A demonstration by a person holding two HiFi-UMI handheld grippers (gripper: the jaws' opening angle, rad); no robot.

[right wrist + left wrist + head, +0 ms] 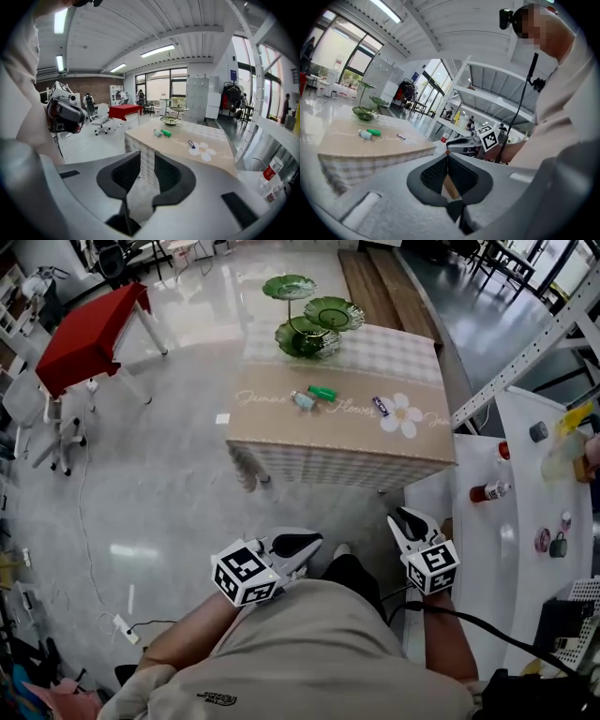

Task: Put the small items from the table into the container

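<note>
Approach stage, nothing collected yet. Left gripper is clenched on nothing; right gripper has its jaws parted, empty. Both are well short of the clothed table. On it lie a pale bottle, a green tube and a dark stick, near the green tiered dish. Next, probably: close in and reach for one item.

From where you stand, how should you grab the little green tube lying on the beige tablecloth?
Probably by its middle, coming down from above. The small green tube lies flat on its side on the beige cloth-covered table, so only its top and long sides are free. Pinch across its thin width, minding the pale bottle close beside it.
</note>
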